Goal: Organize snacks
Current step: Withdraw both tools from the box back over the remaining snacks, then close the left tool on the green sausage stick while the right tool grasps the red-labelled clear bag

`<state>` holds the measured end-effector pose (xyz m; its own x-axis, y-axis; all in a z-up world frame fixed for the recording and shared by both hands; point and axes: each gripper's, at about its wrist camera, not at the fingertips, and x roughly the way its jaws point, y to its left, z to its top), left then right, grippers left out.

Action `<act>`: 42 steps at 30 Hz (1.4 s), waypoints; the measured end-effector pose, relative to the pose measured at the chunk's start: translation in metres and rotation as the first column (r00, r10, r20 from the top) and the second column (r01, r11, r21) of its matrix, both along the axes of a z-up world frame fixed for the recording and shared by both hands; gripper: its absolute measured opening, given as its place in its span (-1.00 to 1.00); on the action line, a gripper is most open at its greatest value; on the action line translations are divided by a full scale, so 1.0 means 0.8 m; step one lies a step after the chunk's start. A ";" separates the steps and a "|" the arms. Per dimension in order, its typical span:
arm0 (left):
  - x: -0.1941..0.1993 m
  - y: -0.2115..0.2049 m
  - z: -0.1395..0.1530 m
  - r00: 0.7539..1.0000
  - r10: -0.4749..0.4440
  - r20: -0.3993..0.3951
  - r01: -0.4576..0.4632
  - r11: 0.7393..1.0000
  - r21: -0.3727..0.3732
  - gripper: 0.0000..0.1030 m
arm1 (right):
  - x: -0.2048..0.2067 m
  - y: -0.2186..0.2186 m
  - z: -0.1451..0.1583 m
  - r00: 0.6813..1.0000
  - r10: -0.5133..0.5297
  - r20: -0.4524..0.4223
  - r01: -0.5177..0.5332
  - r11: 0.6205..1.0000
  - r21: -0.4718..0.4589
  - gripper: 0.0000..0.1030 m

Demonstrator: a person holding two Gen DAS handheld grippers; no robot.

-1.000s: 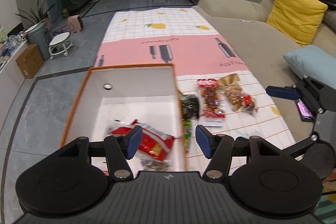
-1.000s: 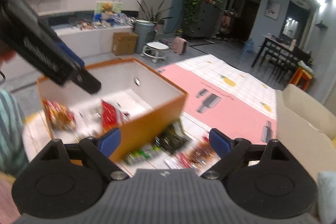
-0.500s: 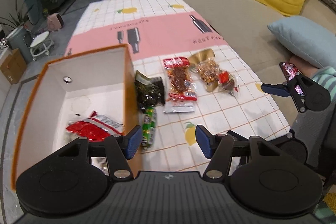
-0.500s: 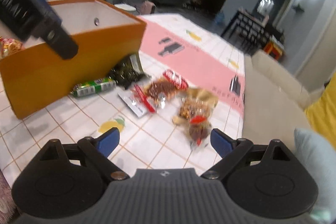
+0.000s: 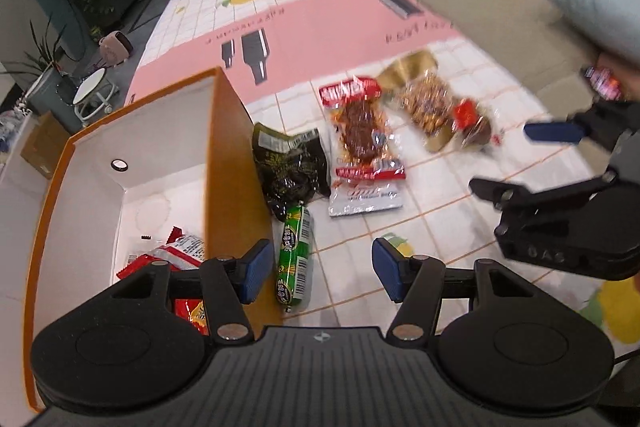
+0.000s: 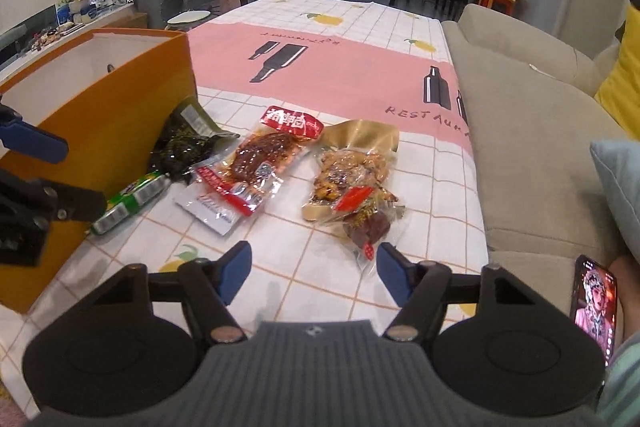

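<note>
An orange box [image 5: 236,163] with a white inside stands at the left and holds red snack packets [image 5: 176,255]. Beside it on the cloth lie a green sausage stick [image 5: 294,259], a dark packet [image 5: 292,163], a red meat packet [image 5: 362,143] and a gold nut packet [image 6: 352,183]. My left gripper [image 5: 318,271] hovers low over the green stick, which lies by its left pad; the jaws are closing without pressing on it. My right gripper [image 6: 314,273] is closing just short of the gold packet's near end, with nothing gripped.
A beige sofa [image 6: 532,115] runs along the table's right edge, with a yellow cushion [image 6: 624,67] and a pale blue pillow [image 6: 620,183]. A lit phone [image 6: 594,303] lies near a person's leg. The pink and checked cloth [image 6: 344,67] stretches away beyond the snacks.
Both grippers have sunk and swung away from the box toward the snacks on the cloth. The right gripper's jaws have narrowed. The snacks have not moved.
</note>
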<state>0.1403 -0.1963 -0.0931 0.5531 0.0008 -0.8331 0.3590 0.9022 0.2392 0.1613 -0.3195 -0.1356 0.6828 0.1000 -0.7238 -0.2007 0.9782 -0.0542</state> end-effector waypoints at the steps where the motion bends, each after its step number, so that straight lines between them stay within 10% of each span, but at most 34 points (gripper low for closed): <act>1: 0.003 -0.006 -0.006 1.000 -0.001 -0.003 0.001 0.999 0.034 0.21 | 0.004 -0.001 -0.002 1.000 0.005 0.004 -0.005 1.000 -0.006 0.24; 9: 0.023 -0.033 -0.050 1.000 -0.027 -0.001 0.027 0.974 0.226 0.08 | 0.033 -0.014 -0.017 0.999 -0.036 0.009 0.036 0.999 -0.008 0.17; 22: 0.049 -0.036 -0.077 0.996 0.063 -0.057 -0.047 0.968 0.247 -0.27 | 0.066 0.000 -0.038 1.000 0.019 0.017 -0.017 0.992 -0.124 0.19; 32: 0.036 -0.029 -0.068 1.000 0.018 -0.006 -0.017 0.991 0.135 -1.00 | 0.058 0.003 -0.030 1.000 0.015 -0.008 -0.016 0.992 -0.127 -0.02; 37: 0.012 -0.027 -0.065 0.999 -0.034 -0.038 0.034 0.999 0.006 -0.93 | 0.033 0.013 -0.014 0.998 0.066 -0.016 -0.068 0.992 -0.107 -0.02; 42: -0.013 -0.024 -0.053 1.000 -0.027 -0.008 0.027 1.000 -0.010 -0.42 | 0.012 0.011 -0.013 0.995 0.075 -0.070 -0.081 0.993 -0.091 -0.01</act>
<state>0.1296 -0.2151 -0.1358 0.5458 -0.0221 -0.8376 0.3855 0.8942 0.2276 0.1711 -0.3105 -0.1459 0.6259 0.0814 -0.7756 -0.2827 0.9506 -0.1284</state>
